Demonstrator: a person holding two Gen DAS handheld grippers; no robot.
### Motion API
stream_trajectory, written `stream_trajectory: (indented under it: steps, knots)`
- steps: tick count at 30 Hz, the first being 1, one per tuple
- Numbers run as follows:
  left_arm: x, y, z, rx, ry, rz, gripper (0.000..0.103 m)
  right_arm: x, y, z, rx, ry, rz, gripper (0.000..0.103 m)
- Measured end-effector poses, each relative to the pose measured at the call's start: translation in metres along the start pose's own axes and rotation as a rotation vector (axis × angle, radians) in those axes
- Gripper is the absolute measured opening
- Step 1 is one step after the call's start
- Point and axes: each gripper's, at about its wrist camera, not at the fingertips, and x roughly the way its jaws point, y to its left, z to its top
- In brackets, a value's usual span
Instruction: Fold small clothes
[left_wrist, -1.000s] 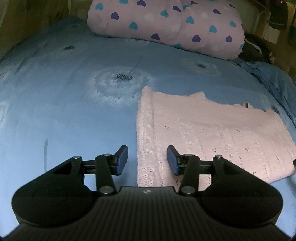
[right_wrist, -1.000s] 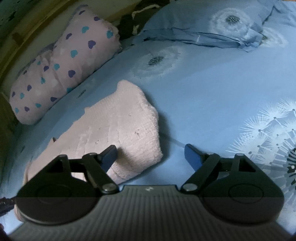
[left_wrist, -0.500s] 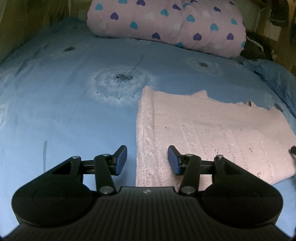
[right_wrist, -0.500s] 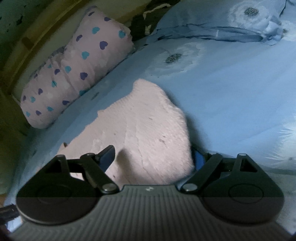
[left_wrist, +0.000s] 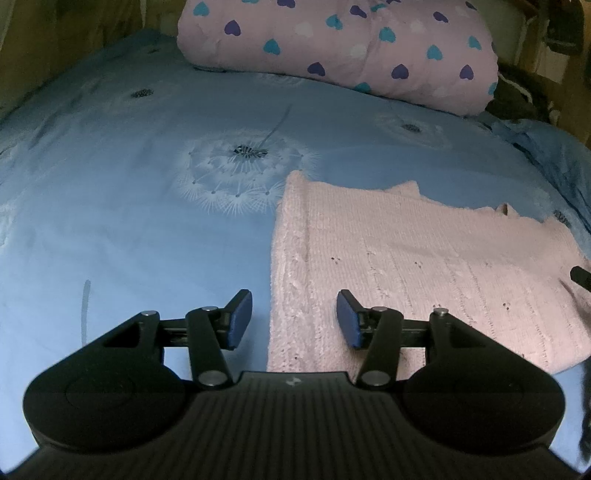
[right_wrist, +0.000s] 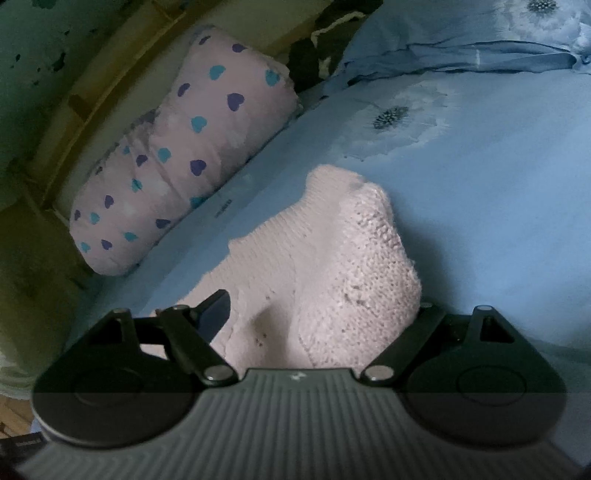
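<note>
Jaws wide on both grippers, we straddle the pink knit garment (left_wrist: 406, 266) edges, left gripper (left_wrist: 294, 319) and right gripper (right_wrist: 317, 314), ready to pinch corners for folding.

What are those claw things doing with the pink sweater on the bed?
A person holds two grippers and is folding a small pink knitted sweater on a blue dandelion bedsheet. The right gripper has one end of the sweater between its open jaws, bunched up off the sheet. The left gripper sits at the other end with its jaws open around that edge, not pinching. A pink heart-print pillow lies behind.
</note>
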Motion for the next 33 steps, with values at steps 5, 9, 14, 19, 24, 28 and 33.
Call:
stream_trajectory:
  steps: [5,9,14,19,24,28,33]
  knots:
    - [0.001,0.002,0.002,-0.014,0.007,-0.003,0.058,-0.004,-0.007,0.000,0.064,-0.035,-0.001,0.071]
    - [0.001,0.002,0.003,-0.011,0.007,-0.001,0.058,-0.006,-0.015,0.000,0.137,-0.058,-0.021,0.046]
    - [0.002,0.002,0.003,-0.015,0.011,-0.004,0.058,-0.007,-0.028,0.004,0.230,-0.045,0.001,0.031]
    - [0.002,0.001,0.004,-0.018,0.016,-0.004,0.058,-0.009,-0.028,0.007,0.249,-0.027,0.014,0.031]
    - [0.002,0.004,0.006,-0.041,0.024,-0.014,0.058,-0.013,-0.019,0.010,0.189,-0.019,-0.007,0.029]
    - [0.003,0.005,0.007,-0.059,0.031,-0.014,0.058,-0.019,-0.004,0.015,0.118,-0.032,0.003,0.028]
    - [0.003,0.005,0.007,-0.057,0.033,-0.011,0.058,-0.024,0.013,0.020,0.061,-0.041,0.008,0.028]
